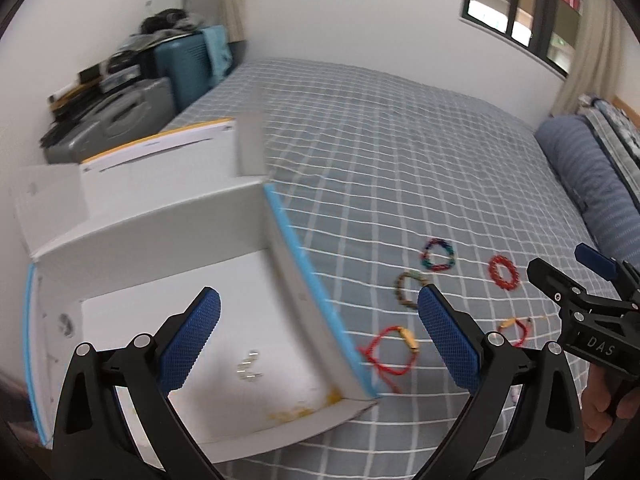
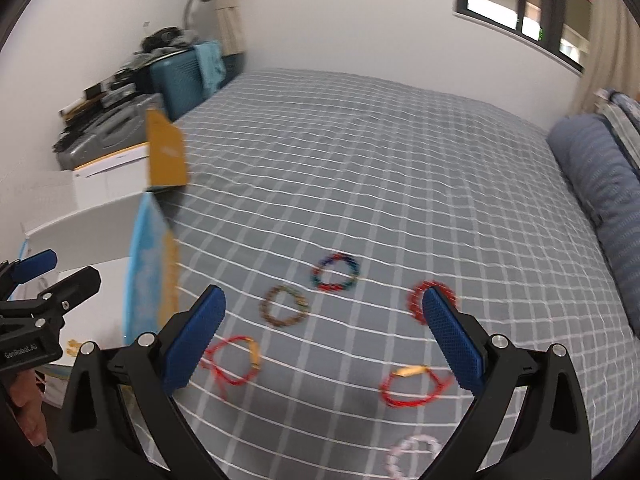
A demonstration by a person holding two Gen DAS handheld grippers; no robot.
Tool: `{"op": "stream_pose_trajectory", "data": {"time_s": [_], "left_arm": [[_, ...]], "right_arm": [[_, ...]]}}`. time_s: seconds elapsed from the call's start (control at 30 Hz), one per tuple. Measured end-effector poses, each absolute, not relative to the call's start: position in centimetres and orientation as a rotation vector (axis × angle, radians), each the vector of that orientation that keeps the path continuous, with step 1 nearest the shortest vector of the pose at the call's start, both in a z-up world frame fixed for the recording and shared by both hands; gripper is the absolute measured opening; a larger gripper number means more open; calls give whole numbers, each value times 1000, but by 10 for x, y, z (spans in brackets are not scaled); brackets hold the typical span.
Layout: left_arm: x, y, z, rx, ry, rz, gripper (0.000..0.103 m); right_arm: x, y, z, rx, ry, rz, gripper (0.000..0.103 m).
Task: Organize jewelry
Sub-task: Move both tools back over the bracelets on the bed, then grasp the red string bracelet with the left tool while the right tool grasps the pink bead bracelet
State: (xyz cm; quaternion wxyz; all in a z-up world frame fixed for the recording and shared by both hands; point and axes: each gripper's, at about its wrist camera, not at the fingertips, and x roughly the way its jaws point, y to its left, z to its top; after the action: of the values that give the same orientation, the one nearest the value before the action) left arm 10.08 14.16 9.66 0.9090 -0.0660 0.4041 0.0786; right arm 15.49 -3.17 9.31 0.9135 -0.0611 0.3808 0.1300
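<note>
Several bracelets lie on the grey checked bed cover: a multicoloured bead ring, a brown bead ring, a red bead ring, two red cord bracelets with gold clasps, and a pale pink one. An open white box with a blue rim sits left of them; small silver pieces lie on its floor. My left gripper is open above the box's right wall. My right gripper is open above the bracelets, holding nothing.
Suitcases and clutter stand against the wall at the left, beyond the box's raised flaps. A rolled blue blanket lines the bed's right side. A window is at the upper right. The far bed surface is bare.
</note>
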Motion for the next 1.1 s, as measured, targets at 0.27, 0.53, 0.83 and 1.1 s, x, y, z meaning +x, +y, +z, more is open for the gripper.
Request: {"op": "stream_pose_trajectory", "data": {"time_s": [0.27, 0.53, 0.83, 1.1], "left_arm": [[119, 79, 85, -85, 860, 70, 97], [131, 38, 55, -50, 905, -5, 97], [138, 17, 14, -40, 961, -24, 97], [136, 5, -27, -25, 988, 7, 97]], "right_arm": [[150, -112, 76, -76, 818, 158, 95], [132, -163, 53, -40, 855, 80, 95], [113, -197, 20, 6, 902, 53, 95], [99, -197, -14, -14, 949, 62, 93]]}}
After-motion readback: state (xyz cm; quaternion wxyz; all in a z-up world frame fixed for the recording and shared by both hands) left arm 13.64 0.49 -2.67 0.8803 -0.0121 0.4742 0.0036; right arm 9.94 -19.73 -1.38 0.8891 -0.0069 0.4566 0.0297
